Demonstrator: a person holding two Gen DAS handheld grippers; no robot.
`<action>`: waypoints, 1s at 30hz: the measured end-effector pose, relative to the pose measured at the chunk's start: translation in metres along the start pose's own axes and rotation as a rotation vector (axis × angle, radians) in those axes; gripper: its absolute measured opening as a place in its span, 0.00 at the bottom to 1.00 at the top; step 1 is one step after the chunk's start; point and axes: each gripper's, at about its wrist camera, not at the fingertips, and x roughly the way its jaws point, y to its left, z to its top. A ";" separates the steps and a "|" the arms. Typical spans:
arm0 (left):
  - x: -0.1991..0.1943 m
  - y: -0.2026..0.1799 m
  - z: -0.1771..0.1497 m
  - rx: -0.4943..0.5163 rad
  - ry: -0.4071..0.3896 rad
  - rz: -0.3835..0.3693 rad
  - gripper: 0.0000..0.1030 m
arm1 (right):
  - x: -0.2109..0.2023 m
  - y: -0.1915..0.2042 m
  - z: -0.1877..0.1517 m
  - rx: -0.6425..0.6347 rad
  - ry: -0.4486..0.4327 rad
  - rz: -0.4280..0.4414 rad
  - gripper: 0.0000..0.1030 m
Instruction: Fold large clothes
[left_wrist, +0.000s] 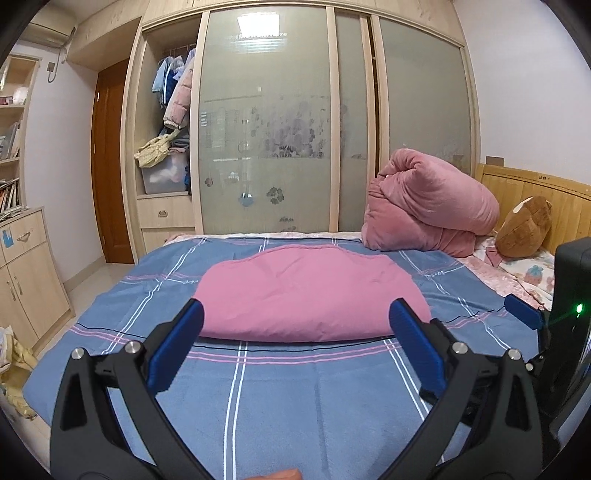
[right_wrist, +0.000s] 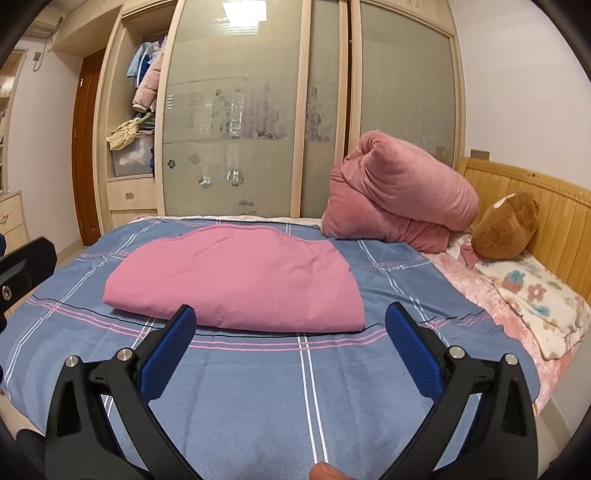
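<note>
Both tongs fill the lower part of their frames, so we log them first: left gripper (left_wrist: 295, 325) with its blue pads spread wide and nothing between them, right gripper (right_wrist: 290, 328) likewise spread wide and empty. Neither touches cloth.

Largest item: the bed, covered by a blue plaid sheet (left_wrist: 280, 398), which spans the whole middle and lower frame in both views.

Next in size, upper right of frame: a rolled pink quilt (left_wrist: 428, 206) near the wooden headboard (right_wrist: 535, 206), with a brown plush toy (right_wrist: 506, 225) just beside it. These sit well apart from the work area.

Task item: the pink garment (left_wrist: 306, 291), lying flat on the sheet at frame centre, apparently already doubled over, with a rounded far outline and a straight near edge. Its long axis runs left to right across the frame, roughly parallel to the line between the two tongs.

Key relation: in the left wrist view the near edge lies straight ahead, spanning the gap between the pads, with the garment's right end just past the right pad. In the right wrist view the garment (right_wrist: 236, 280) sits ahead and to the left, and its near right corner (right_wrist: 360, 326) falls between the pads.

Judgement: we read the right gripper as nearer that right corner, the left gripper as better placed for the left end. Any next fold would likely start with a forward reach to the near edge.
</note>
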 end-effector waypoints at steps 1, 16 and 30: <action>-0.002 -0.001 0.000 0.004 -0.005 0.000 0.98 | -0.003 0.001 0.000 -0.006 -0.004 0.000 0.99; -0.018 -0.006 0.000 0.017 -0.019 0.006 0.98 | -0.016 0.006 -0.001 -0.016 -0.016 0.029 0.99; -0.017 -0.002 -0.002 0.011 -0.006 0.008 0.98 | -0.018 0.009 -0.001 -0.016 -0.016 0.045 0.99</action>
